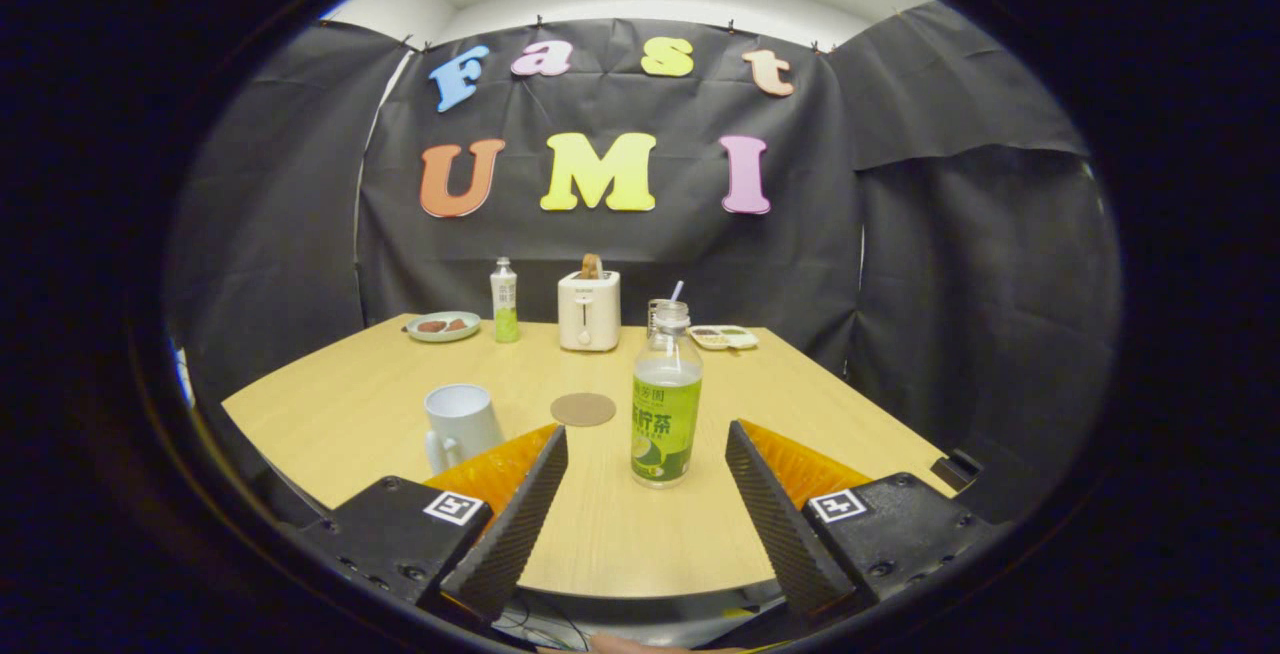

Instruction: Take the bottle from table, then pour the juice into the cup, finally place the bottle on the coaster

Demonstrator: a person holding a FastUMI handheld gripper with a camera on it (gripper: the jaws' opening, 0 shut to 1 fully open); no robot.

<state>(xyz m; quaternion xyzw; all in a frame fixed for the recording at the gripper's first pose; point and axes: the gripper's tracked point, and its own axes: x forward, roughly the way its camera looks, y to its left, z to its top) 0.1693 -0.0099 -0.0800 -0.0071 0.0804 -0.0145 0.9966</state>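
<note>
A: What stands around on the wooden table?

B: Along the far edge, in the upper middle of the frame, there is a green plate with brownish food at the left, then a small bottle with a green band at its base, a white toaster with a slice of bread sticking out of its slot, and a divided snack tray at the right. A clear container with a straw sits behind the juice bottle, partly hidden by it.

A: And the task's things?

B: The juice bottle stands right of centre, just ahead of the fingertips. The white cup stands at lower left of centre, beside the left finger, handle turned toward the camera. The round brown coaster lies flat between cup and bottle, a little farther back, touching neither.

A: Anything in the way?

B: Nothing lies between the fingers and the bottle; bare tabletop fills the gap.

A: How is the bottle set?

B: Upright, long axis vertical, neck up, green label facing the camera. The cap looks to be off, though I cannot tell for sure.

A: The gripper?

B: Its jaws are spread wide, holding nothing, with the bottle slightly nearer the right finger.
</note>
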